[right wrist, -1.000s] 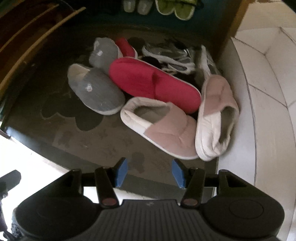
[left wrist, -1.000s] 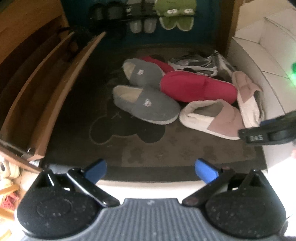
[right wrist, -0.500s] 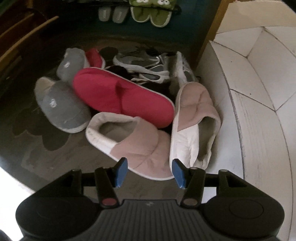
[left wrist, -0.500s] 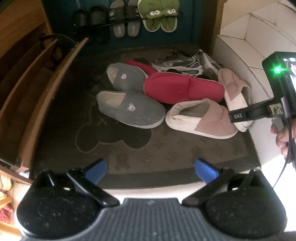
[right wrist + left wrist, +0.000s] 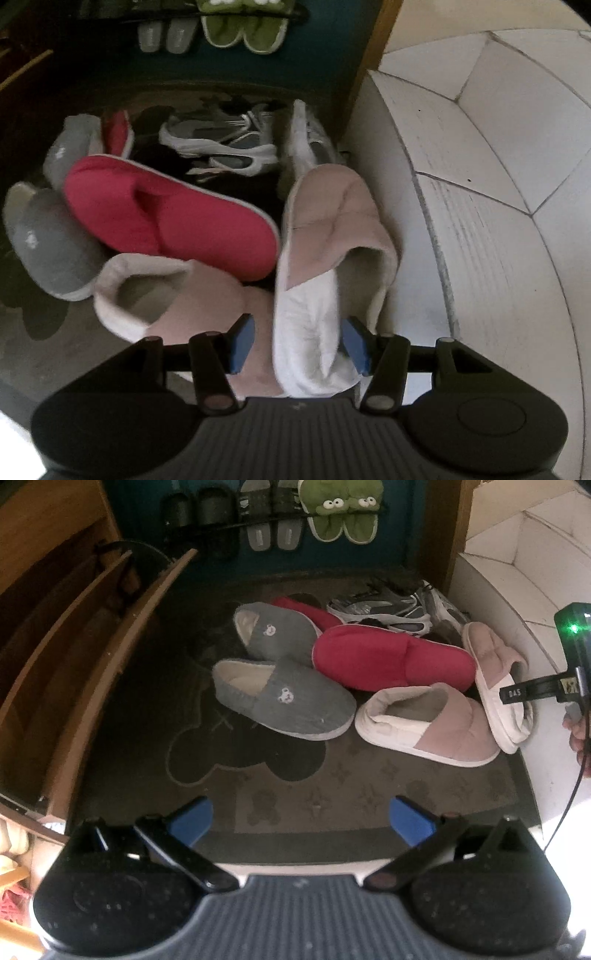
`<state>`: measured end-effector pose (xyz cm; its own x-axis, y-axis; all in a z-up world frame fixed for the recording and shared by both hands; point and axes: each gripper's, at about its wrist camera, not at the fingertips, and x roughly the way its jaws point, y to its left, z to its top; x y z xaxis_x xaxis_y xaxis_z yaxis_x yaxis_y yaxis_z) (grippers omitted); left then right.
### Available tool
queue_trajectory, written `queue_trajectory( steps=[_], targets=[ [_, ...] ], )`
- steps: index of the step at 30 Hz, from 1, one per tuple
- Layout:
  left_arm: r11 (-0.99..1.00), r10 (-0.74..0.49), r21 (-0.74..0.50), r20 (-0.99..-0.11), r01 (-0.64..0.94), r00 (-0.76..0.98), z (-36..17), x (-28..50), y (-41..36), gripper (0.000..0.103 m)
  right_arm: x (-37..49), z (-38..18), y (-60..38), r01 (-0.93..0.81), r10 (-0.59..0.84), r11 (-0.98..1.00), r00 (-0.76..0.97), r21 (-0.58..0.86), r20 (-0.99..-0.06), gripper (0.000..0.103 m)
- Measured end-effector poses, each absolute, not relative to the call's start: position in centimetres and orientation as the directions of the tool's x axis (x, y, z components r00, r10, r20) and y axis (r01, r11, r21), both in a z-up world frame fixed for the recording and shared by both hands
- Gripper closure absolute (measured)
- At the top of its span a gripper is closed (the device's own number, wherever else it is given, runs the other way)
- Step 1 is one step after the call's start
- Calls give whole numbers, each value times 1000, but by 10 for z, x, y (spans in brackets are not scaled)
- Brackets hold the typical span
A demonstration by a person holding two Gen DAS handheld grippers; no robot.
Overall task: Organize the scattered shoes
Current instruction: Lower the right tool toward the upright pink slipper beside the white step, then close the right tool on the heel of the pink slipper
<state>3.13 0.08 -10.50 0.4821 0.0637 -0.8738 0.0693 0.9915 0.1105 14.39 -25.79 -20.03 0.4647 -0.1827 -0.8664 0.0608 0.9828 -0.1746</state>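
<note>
The pink slipper leaning on its side against the white tiled step is the one your right gripper has come to: its white heel end sits between the two blue fingers, which stand partly apart on either side of it, and I cannot tell whether the pads are pressing on it or only flanking it. Its partner, the second pink slipper, lies flat on the dark mat just beside it, with the red slipper resting across the pile behind both. To the left of those lie two grey slippers side by side, and a pair of grey and white trainers is tucked behind the red one, near the step. Your left gripper hangs over the near edge of the mat, well apart from every shoe, its fingers spread wide with nothing between them. Green frog slippers hang on the wall rack at the back.
</note>
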Motion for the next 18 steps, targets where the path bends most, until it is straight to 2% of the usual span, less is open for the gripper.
queue_trajectory(
  steps=[10,18],
  targets=[
    [995,68,96,-892,39,446,-111,29,17,1,172,-217,-290,137,-121,988,448,-66,-886,51],
    [993,64,101,-888,58,456,-108,27,16,0,187,-234,-303,175,-72,985,426,4,-902,56]
  ],
)
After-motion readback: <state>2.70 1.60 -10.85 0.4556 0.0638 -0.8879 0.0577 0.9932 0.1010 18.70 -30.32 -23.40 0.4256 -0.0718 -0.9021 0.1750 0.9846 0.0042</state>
